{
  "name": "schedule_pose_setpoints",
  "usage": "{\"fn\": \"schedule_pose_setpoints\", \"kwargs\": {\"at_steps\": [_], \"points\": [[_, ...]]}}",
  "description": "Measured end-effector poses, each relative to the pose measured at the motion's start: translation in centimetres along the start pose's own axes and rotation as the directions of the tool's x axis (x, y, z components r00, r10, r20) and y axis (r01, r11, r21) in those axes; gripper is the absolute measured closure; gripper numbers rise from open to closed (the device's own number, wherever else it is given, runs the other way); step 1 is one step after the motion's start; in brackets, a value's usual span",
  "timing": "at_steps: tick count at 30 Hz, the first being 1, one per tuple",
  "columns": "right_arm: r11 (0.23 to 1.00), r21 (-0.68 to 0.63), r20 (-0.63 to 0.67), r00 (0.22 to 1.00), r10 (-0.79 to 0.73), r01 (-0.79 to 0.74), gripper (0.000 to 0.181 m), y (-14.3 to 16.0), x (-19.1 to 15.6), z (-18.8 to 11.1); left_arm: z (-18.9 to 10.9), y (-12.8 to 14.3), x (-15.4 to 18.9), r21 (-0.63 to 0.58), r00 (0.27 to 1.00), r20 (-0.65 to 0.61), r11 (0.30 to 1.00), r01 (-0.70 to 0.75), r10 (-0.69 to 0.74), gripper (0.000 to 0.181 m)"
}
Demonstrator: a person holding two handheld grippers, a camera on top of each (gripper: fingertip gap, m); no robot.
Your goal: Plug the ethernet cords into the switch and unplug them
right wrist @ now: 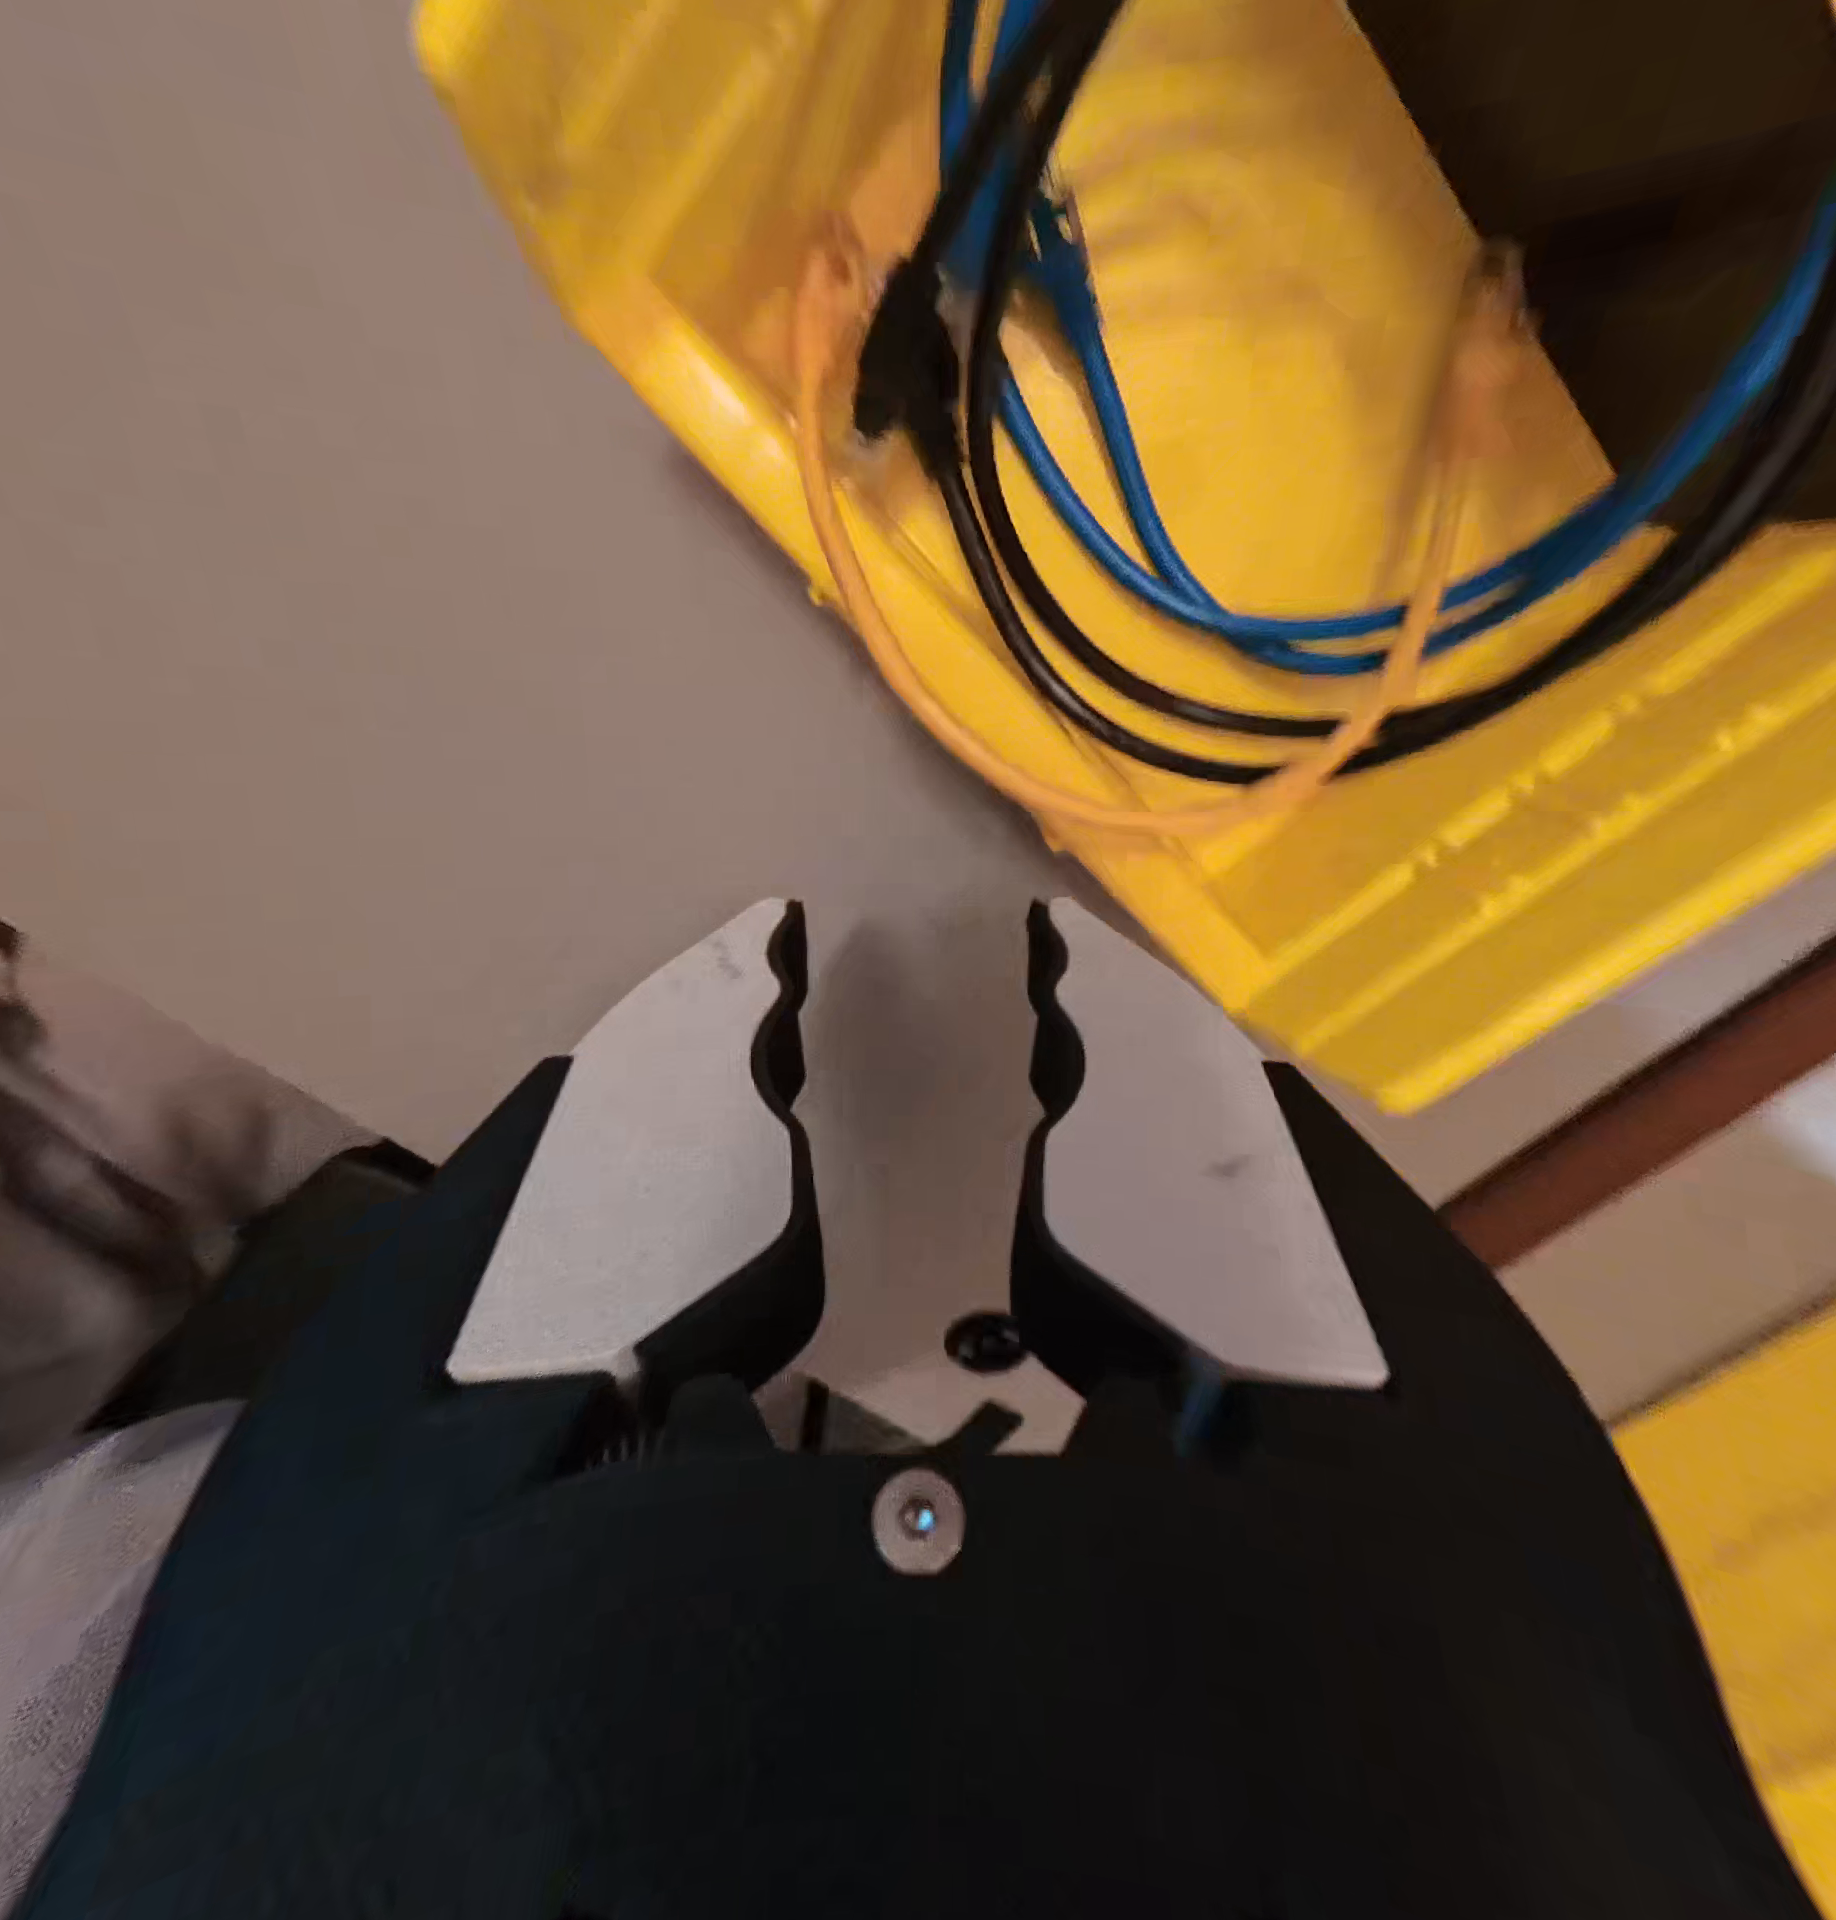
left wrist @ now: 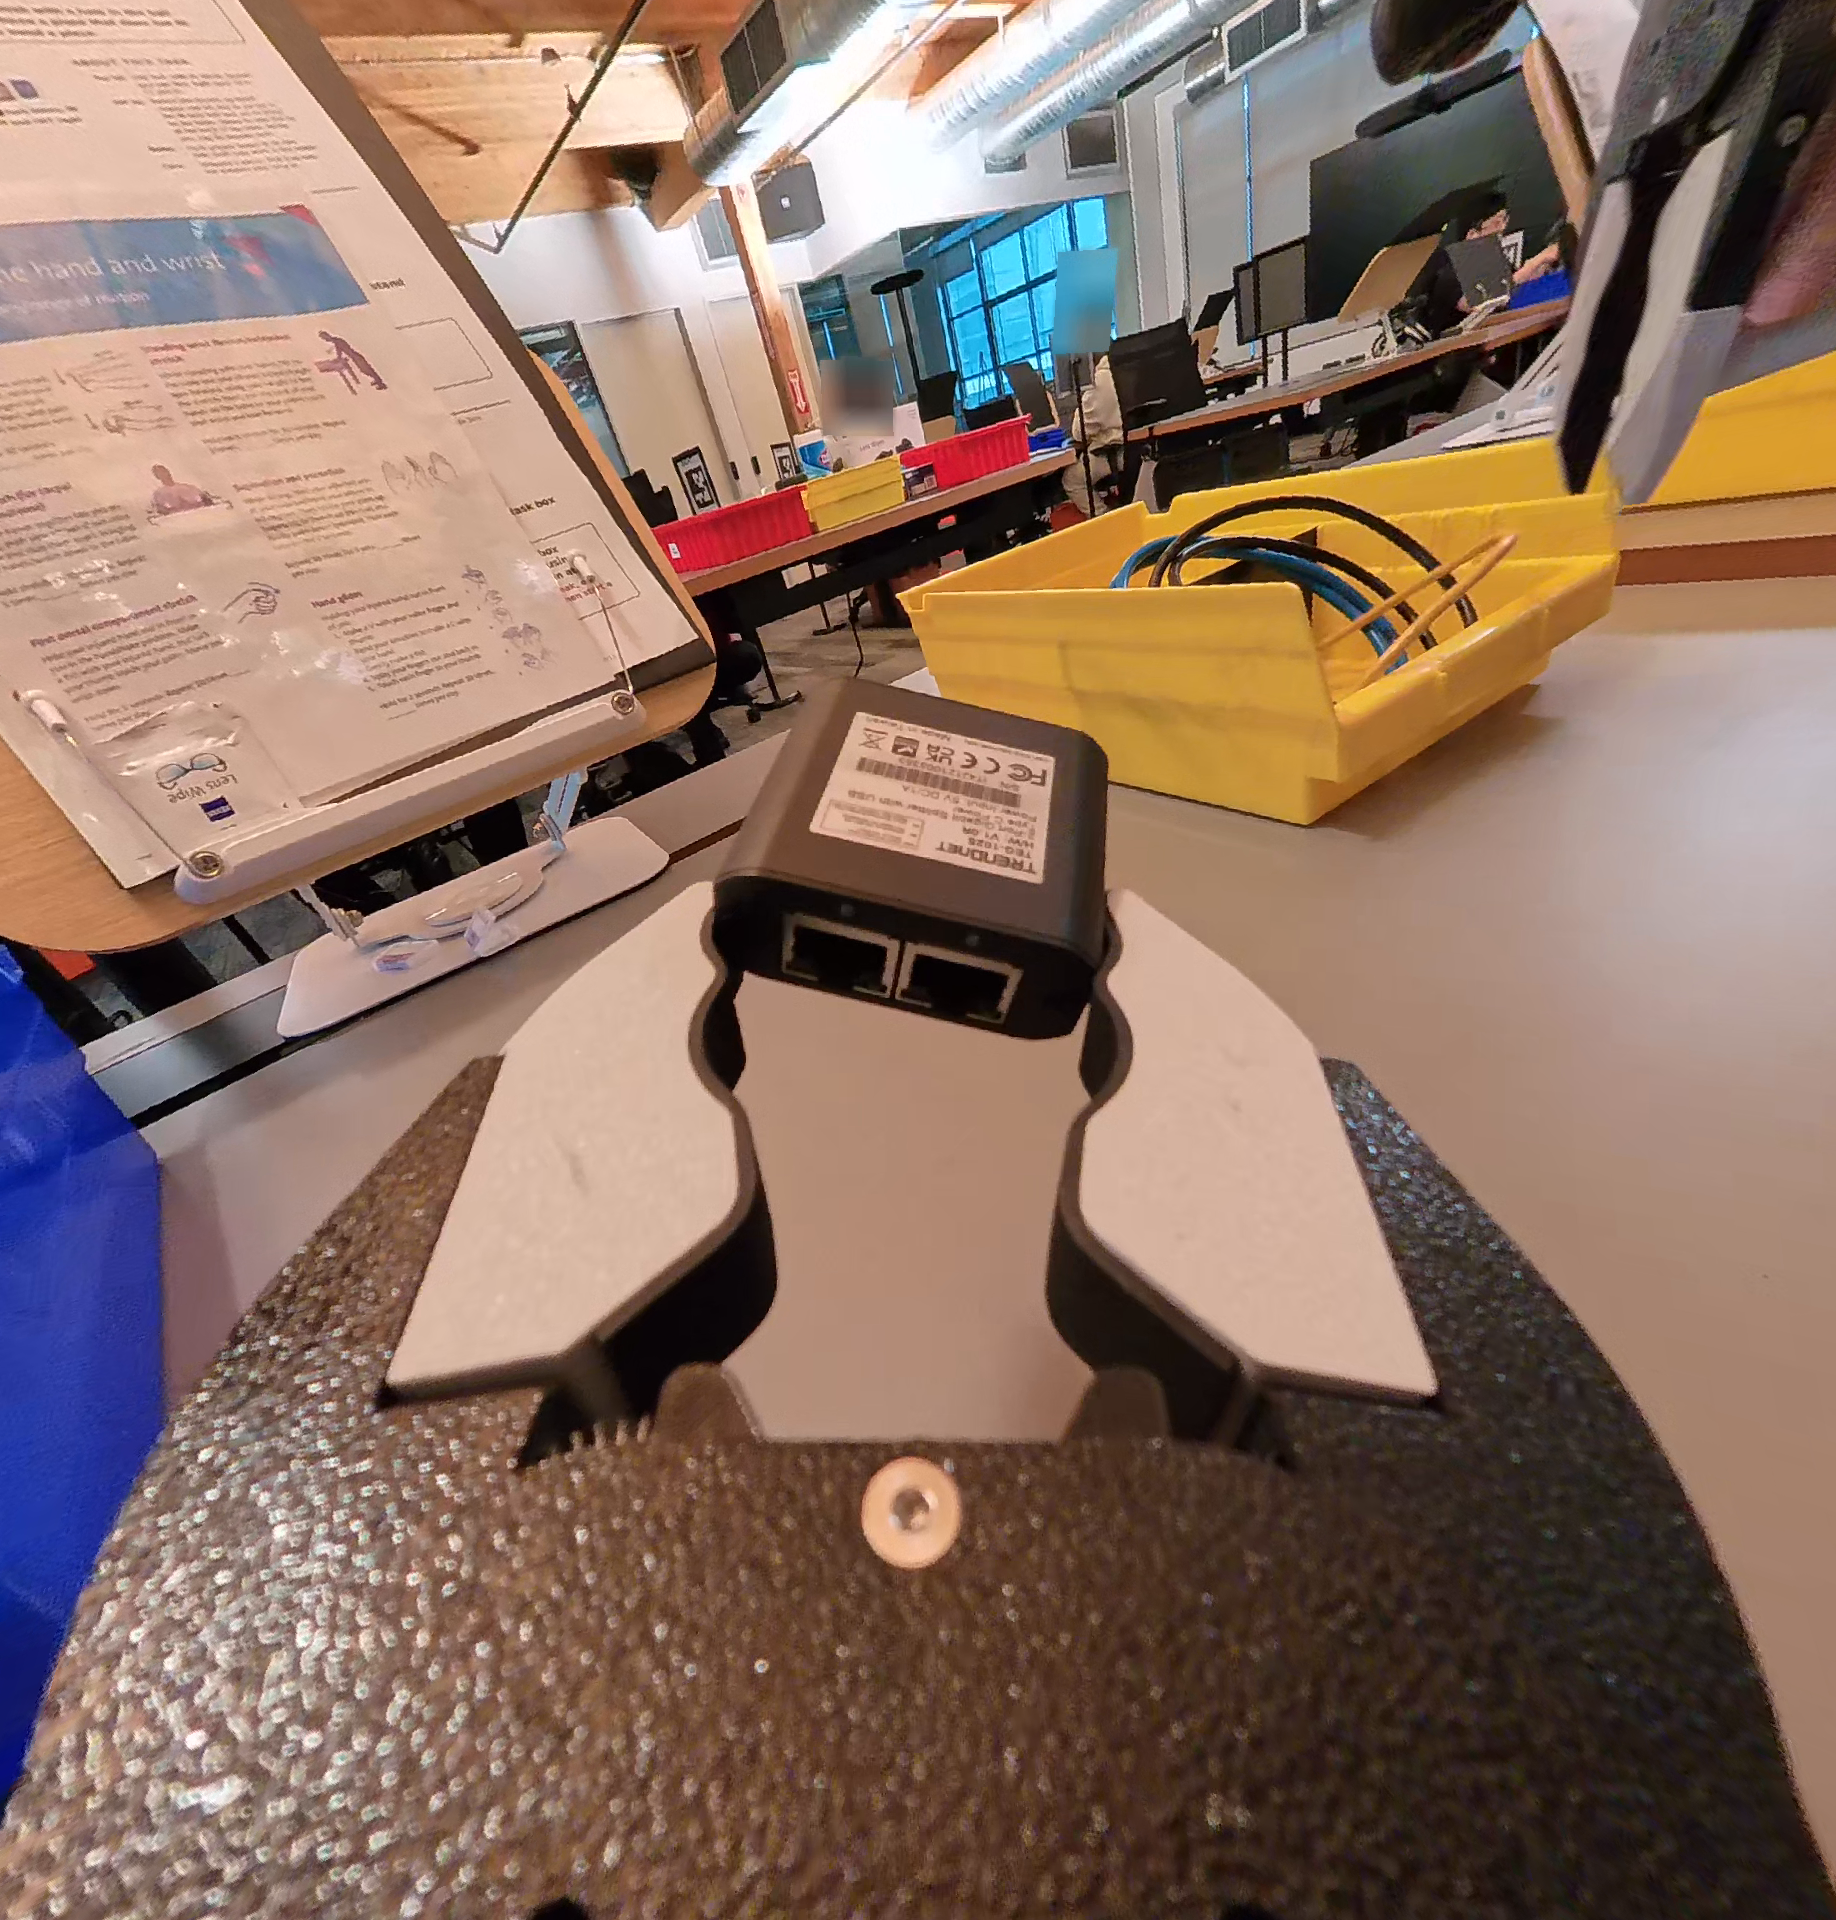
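My left gripper (left wrist: 909, 940) is shut on a small black switch (left wrist: 924, 831), label side up, its two empty ports (left wrist: 898, 971) facing the camera, held above the grey table. Blue, black and orange ethernet cords (left wrist: 1329, 582) lie coiled in a yellow bin (left wrist: 1132, 675) ahead to the right. My right gripper (right wrist: 916, 925) is open and empty above the table, just short of that bin (right wrist: 1516, 862). The cords (right wrist: 1101, 582) and a black plug (right wrist: 898, 353) show inside it, blurred. The right gripper also shows at the top right of the left wrist view (left wrist: 1620, 436).
A document stand with printed sheets (left wrist: 249, 468) stands at the left on a white base (left wrist: 457, 914). Something blue (left wrist: 41, 1299) sits at the left edge. A second yellow bin (left wrist: 1787, 426) lies behind the first. The table's brown edge (right wrist: 1662, 1091) runs past the bin. Some 35 centimetres of space lies between my two pairs of fingers.
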State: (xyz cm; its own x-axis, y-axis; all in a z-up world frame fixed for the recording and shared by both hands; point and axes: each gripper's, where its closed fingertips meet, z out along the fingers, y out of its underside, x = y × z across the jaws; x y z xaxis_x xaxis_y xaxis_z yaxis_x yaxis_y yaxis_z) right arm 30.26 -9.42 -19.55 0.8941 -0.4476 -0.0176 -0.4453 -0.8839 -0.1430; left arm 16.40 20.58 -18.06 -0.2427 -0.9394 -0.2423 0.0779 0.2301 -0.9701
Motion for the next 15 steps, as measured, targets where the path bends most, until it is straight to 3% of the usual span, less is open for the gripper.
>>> {"fn": "schedule_pose_setpoints", "kwargs": {"at_steps": [1,5,8,10,12,13,15], "points": [[1.000,-0.007,-0.015,1.000,0.011,-0.011,0.140,0.3,-0.1,-0.3,0.0,0.0,0.0,0.001,1.000,0.001,1.000,0.001,-0.001,0.119],[0.994,0.099,-0.135,0.990,-0.028,0.041,0.131,-1.0,0.0,-1.6,0.0,0.0,0.1,0.000,1.000,-0.009,1.000,0.004,-0.004,0.119],[0.905,0.324,-0.209,0.954,-0.215,0.275,0.120,-5.6,-3.5,-3.2,0.0,-0.1,0.6,0.003,0.999,-0.049,1.000,0.011,-0.010,0.119],[0.723,0.542,-0.176,0.899,-0.402,0.429,0.113,-9.3,-9.5,-4.0,0.1,-0.2,1.6,0.008,0.991,-0.132,1.000,0.005,-0.004,0.119],[0.485,0.708,-0.172,0.792,-0.586,0.513,0.106,-11.7,-16.0,-4.2,-0.3,-0.9,3.6,0.031,0.958,-0.286,1.000,0.003,0.006,0.119],[0.385,0.764,-0.185,0.748,-0.637,0.517,0.102,-12.4,-18.7,-4.0,-0.7,-1.4,4.6,0.043,0.927,-0.374,0.999,0.027,-0.009,0.119],[0.260,0.835,-0.154,0.659,-0.736,0.485,0.098,-12.9,-23.5,-3.1,-1.7,-2.5,5.6,0.046,0.868,-0.492,0.993,0.105,-0.069,0.119]]}}
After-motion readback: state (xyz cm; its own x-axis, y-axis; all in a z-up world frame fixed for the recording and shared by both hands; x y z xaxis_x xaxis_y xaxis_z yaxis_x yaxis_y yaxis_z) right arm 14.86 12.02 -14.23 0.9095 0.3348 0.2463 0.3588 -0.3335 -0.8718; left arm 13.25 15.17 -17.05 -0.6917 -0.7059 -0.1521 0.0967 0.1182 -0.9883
